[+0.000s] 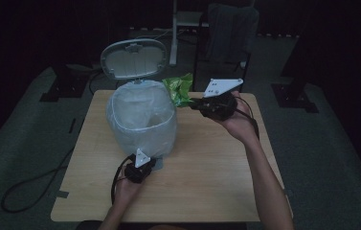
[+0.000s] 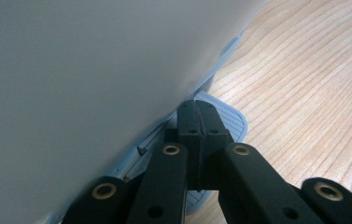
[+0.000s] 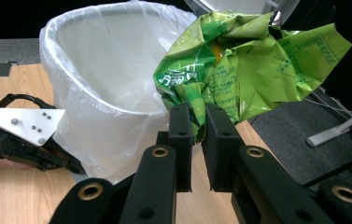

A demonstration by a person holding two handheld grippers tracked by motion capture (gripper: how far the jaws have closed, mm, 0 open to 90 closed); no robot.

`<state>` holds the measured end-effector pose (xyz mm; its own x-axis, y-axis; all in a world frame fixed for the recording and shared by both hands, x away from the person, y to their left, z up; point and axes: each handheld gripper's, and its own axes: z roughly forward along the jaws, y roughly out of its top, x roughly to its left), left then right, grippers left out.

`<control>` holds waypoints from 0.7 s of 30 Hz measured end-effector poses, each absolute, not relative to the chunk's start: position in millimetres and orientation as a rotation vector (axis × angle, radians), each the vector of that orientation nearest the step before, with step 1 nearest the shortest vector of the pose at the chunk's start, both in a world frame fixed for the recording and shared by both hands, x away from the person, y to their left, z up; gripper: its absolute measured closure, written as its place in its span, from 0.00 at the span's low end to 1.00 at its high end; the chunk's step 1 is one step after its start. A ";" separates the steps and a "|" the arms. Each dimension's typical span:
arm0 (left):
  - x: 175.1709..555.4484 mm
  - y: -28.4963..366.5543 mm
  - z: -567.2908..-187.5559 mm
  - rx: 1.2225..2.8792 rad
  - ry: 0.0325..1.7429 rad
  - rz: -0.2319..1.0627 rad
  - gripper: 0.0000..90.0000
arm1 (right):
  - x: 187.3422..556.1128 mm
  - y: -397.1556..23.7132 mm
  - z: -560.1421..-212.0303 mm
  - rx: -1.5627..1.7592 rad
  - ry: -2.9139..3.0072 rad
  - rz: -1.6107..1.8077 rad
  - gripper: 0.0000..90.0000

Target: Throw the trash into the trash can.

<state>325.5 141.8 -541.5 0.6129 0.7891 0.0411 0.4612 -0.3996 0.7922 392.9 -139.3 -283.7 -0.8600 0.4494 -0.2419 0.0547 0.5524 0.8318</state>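
Observation:
A white pedal bin (image 1: pixel 142 120) lined with a clear bag stands on the wooden table, its lid (image 1: pixel 132 58) raised. My left gripper (image 1: pixel 150 166) is at the bin's foot, shut, and its tips (image 2: pixel 197 116) rest on the grey foot pedal (image 2: pixel 232 121) beside the bin wall (image 2: pixel 80 84). My right gripper (image 1: pixel 195 103) is held up just right of the bin's rim, shut on a crumpled green wrapper (image 1: pixel 180 88). In the right gripper view the wrapper (image 3: pixel 248 70) bulges above the jaws (image 3: pixel 197 121), next to the open bin (image 3: pixel 103 70).
The table (image 1: pixel 207 177) has bare wood in front and to the right of the bin. A dark chair (image 1: pixel 228 33) stands behind the table's far edge. A black cable (image 1: pixel 34 184) loops over the floor at the left.

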 end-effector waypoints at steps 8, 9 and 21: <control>325.5 141.8 -541.5 2.058 0.982 0.535 1.00 | 393.9 -131.5 -280.0 0.392 2.363 1.253 0.91; 325.6 141.8 -541.5 2.058 0.982 0.535 1.00 | 394.0 -130.2 -279.5 0.387 2.363 1.254 0.91; 325.7 142.0 -541.5 2.059 0.979 0.535 1.00 | 395.4 -116.6 -276.2 0.367 2.372 1.270 0.91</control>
